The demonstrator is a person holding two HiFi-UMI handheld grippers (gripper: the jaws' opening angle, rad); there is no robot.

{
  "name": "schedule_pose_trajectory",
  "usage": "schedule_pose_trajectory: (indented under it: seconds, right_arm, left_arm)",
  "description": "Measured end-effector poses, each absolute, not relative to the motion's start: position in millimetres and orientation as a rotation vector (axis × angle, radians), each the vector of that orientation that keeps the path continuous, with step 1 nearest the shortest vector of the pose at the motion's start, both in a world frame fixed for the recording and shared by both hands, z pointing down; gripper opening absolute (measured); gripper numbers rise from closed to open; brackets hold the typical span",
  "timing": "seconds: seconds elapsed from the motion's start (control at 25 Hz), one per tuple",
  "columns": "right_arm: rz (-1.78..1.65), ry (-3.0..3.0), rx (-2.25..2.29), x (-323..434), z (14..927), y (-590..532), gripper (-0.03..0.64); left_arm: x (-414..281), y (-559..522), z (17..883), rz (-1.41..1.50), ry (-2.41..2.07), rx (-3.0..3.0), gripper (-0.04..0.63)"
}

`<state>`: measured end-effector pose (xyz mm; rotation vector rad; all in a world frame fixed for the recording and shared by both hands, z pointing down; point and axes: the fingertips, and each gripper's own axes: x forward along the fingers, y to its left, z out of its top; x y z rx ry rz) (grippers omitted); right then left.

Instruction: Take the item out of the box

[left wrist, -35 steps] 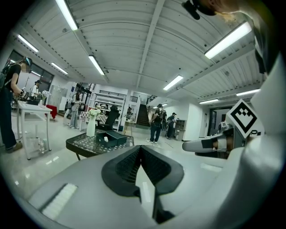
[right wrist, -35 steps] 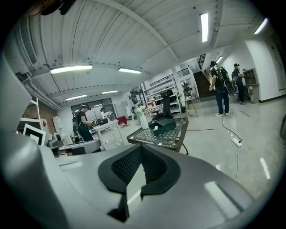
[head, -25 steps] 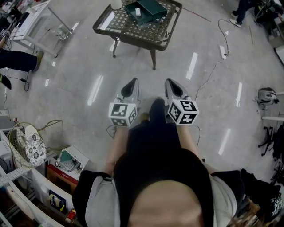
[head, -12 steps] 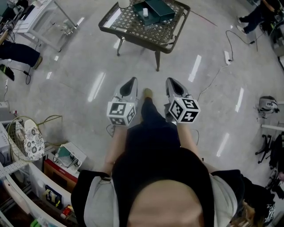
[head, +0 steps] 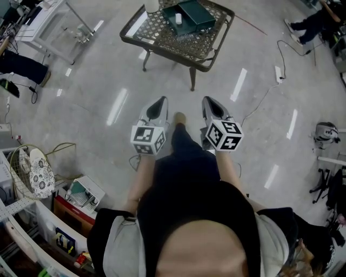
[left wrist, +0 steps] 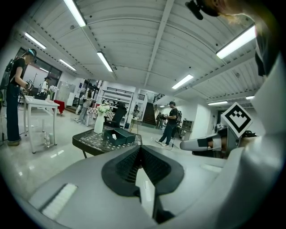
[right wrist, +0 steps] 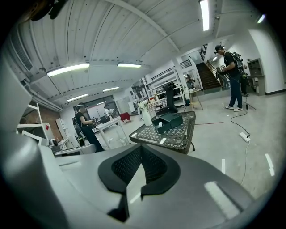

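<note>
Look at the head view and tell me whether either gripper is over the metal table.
No, the left gripper and the right gripper are both over bare floor, short of the table that bears the green box.

black top (head: pixel 189 189), grey sleeves (head: pixel 121 243), black-white marker cubes (head: pixel 148 139)

- One metal table (head: pixel 208 46).
- One green box (head: pixel 195 12), on the table.
- One small white item (head: pixel 178 18), inside the box on the table.
- One white vase (head: pixel 152 4), at the table's edge.
- Two grippers, the left gripper (head: pixel 160 100) and the right gripper (head: pixel 207 100), well short of the table.
- One power strip (head: pixel 279 71), on the floor right of the table.
- One white workbench (head: pixel 48 24), left of the table.
</note>
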<state>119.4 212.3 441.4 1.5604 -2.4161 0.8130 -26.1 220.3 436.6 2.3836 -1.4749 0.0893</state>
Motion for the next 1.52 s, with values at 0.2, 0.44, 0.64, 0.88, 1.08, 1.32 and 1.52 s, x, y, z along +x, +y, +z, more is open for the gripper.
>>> schedule_pose_trajectory:
  seconds: [0.2, 0.44, 0.64, 0.88, 1.08, 1.32, 1.52]
  right_arm:
    - [0.813, -2.413, 1.553, 126, 441, 185, 0.002]
    - [0.815, -2.410, 1.539, 126, 442, 159, 0.002]
    - [0.823, -2.378, 1.538, 131, 450, 136, 0.002]
    - [0.798, -2.360, 1.536, 128, 455, 108, 0.002]
    - [0.791, -2.360, 1.527, 129, 455, 84, 0.002]
    - [0.811, -2.413, 1.471, 121, 454, 53, 0.001]
    - [0.822, -2.432, 1.461, 115, 452, 38, 0.001]
  left_arm:
    - [-23, 192, 436, 0.100, -1.488, 2.377, 0.009]
    - [-27, 168, 437, 0.134, -1.514, 2.373, 0.009]
    - [-29, 143, 439, 0.151, -1.535, 2.352, 0.009]
    - [-37, 115, 445, 0.184, -1.539, 2.348, 0.009]
    - [-42, 88, 447, 0.215, -1.553, 2.350, 0.009]
    - [-47, 59, 449, 0.236, -1.561, 2.346, 0.009]
    - [-50, 42, 446, 0.241, -1.563, 2.356, 0.009]
